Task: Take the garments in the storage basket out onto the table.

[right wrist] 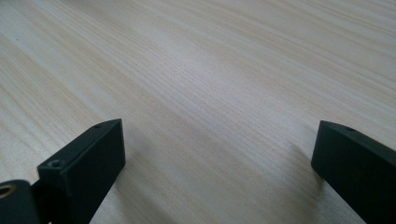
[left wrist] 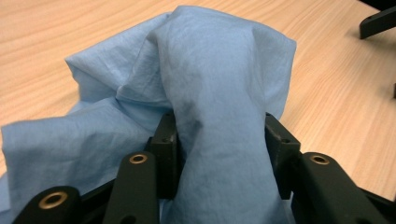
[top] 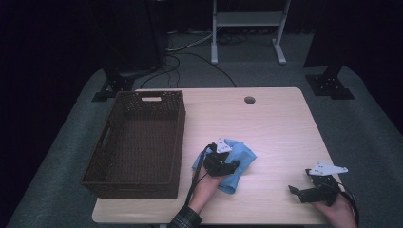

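A crumpled light-blue cloth (top: 241, 156) lies on the wooden table (top: 271, 128), just right of the basket. My left gripper (top: 229, 167) sits on top of it, and in the left gripper view a thick fold of the cloth (left wrist: 210, 70) fills the gap between the two black jaws, with the left gripper (left wrist: 219, 135) shut on it. My right gripper (top: 297, 192) rests low near the table's front right corner. In the right gripper view, the right gripper (right wrist: 219, 149) stands open wide over bare wood with nothing between its fingers.
A dark brown woven basket (top: 142, 97) with nothing in it takes up the left part of the table. A round cable hole (top: 249, 100) sits near the far edge. Beyond the table are a white frame's legs (top: 215, 52) and cables on the floor.
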`<state>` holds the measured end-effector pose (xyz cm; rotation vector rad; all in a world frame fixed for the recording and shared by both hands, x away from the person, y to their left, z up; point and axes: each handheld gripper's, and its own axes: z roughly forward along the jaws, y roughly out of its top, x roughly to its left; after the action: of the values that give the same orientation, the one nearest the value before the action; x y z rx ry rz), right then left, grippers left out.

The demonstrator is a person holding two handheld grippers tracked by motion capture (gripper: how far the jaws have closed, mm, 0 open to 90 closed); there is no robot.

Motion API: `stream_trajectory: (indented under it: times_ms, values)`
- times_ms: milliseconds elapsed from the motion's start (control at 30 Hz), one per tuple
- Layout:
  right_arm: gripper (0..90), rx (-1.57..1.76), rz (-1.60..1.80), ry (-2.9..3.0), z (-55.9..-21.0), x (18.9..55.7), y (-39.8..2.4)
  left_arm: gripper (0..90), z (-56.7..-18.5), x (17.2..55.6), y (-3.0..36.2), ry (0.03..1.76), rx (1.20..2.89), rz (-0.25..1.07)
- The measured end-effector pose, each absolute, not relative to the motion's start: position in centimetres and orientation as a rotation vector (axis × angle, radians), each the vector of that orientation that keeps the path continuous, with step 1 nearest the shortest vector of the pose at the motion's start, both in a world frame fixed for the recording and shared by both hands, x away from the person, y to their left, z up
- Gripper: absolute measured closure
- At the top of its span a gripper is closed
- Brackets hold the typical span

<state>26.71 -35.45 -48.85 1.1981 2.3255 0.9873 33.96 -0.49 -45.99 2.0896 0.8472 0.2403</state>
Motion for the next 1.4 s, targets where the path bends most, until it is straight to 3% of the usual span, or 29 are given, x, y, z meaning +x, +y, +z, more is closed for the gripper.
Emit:
stream_trajectory:
  times_ms: [400,633,933,1100,1300,1400]
  values:
    - [1.8,1.198,0.987,2.325,-48.8,26.7,-35.5,52.9,-46.8,34.2,-0.7,0.870,2.089,0.276]
    - [1.8,1.199,0.988,2.324,-48.8,26.7,-35.5,45.9,-47.0,34.5,-0.5,0.885,2.084,0.295]
    - [1.8,1.199,0.988,2.324,-48.8,26.7,-35.5,22.4,-47.1,34.6,-0.8,0.888,2.099,0.297]
    - [1.8,1.199,0.988,2.324,-48.8,26.7,-35.5,16.6,-47.2,34.6,-0.9,0.875,2.100,0.293]
    - [1.8,1.200,0.988,2.324,-48.8,26.7,-35.5,1.5,-47.1,34.7,-0.7,0.894,2.068,0.290]
    - [1.8,1.198,0.988,2.325,-48.8,26.7,-35.5,0.0,-46.6,34.7,-0.5,0.887,2.052,0.296]
